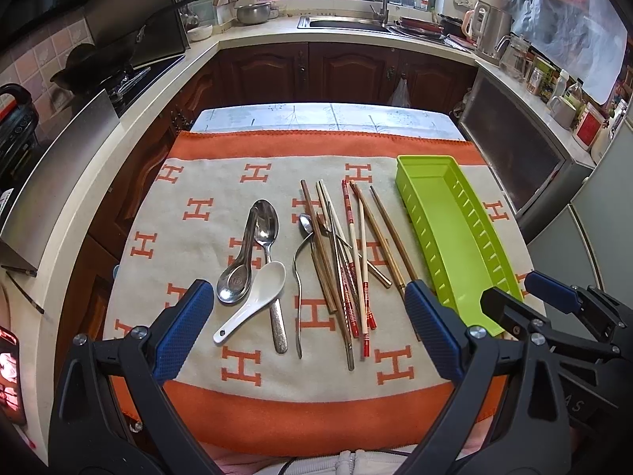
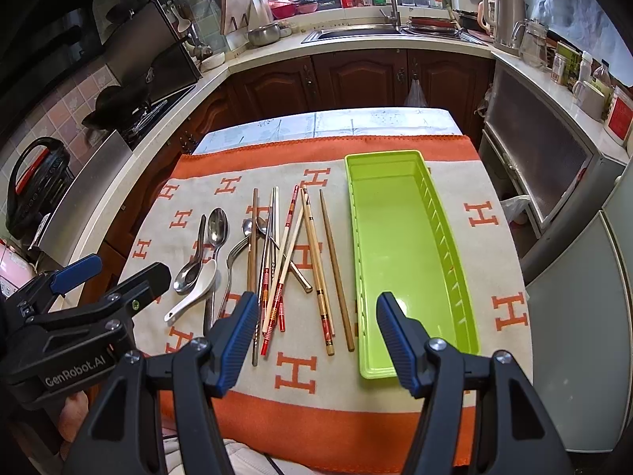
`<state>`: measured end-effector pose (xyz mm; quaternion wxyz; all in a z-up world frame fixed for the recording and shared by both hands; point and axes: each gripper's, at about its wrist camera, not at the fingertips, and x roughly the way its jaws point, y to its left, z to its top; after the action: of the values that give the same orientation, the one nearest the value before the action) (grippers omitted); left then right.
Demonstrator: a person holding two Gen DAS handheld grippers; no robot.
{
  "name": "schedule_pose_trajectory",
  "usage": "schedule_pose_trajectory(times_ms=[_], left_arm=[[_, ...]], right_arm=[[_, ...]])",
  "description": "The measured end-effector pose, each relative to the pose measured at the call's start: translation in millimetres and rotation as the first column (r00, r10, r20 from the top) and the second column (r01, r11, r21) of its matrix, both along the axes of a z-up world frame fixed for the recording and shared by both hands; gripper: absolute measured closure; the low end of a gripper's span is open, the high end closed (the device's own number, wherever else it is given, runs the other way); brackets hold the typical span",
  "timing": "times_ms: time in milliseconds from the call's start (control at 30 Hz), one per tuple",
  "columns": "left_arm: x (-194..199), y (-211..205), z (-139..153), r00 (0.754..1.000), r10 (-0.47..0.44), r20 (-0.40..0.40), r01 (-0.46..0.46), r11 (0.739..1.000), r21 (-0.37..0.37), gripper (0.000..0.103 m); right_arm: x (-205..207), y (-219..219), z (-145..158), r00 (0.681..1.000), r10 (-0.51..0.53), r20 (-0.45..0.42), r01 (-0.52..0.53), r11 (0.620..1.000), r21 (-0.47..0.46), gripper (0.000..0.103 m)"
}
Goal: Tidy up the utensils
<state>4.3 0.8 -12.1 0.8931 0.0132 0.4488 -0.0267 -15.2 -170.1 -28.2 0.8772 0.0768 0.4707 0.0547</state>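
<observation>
The left gripper [image 1: 312, 324] hovers above the near edge of the tabletop [image 1: 324, 116], its jaws spread wide and holding nothing. The right gripper [image 2: 312, 340] hovers beside it at a similar height, its jaws also spread wide and empty. In the left wrist view the right gripper appears at the lower right, in front of the near end of the tray.

A blanket [image 1: 277, 407] with an orange border and orange H marks covers most of the tabletop. All utensils lie on it.

- Green tray [image 2: 399, 245]: a long, narrow plastic tray at the right of the blanket, lying lengthwise away from the camera. Nothing lies inside it.
- Chopsticks [image 2: 312, 261]: a loose pile just left of the tray, running roughly parallel to it, several crossing one another. The pile includes brown wooden sticks, pale sticks with red patterned ends, and metal ones. The rightmost stick lies near the tray wall but apart from it.
- Thin metal spoon [image 1: 300, 273]: at the left edge of the chopstick pile, touching it.
- Metal spoons [image 1: 253, 245]: two lie left of the pile, overlapping each other.
- White ceramic spoon [image 1: 257, 297]: rests across the handles of the metal spoons, bowl pointing away.

A kitchen counter with a sink [image 1: 348, 23] runs behind the tabletop.
</observation>
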Motion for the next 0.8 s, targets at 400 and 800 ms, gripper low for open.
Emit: schedule_pose_trajectory(times_ms=[400, 800], left_arm=[[0.6, 4.5, -1.4, 1.000, 0.008, 0.003, -0.008, 1.000, -0.004, 0.007], [-1.0, 9.2, -3.5, 1.000, 0.012, 0.011, -0.012, 1.000, -0.008, 0.007]], right_arm=[[0.7, 4.9, -2.4, 1.000, 0.008, -0.008, -0.008, 1.000, -0.001, 0.041], [2.5, 5.7, -4.8, 1.000, 0.008, -0.017, -0.008, 1.000, 0.000, 0.041]])
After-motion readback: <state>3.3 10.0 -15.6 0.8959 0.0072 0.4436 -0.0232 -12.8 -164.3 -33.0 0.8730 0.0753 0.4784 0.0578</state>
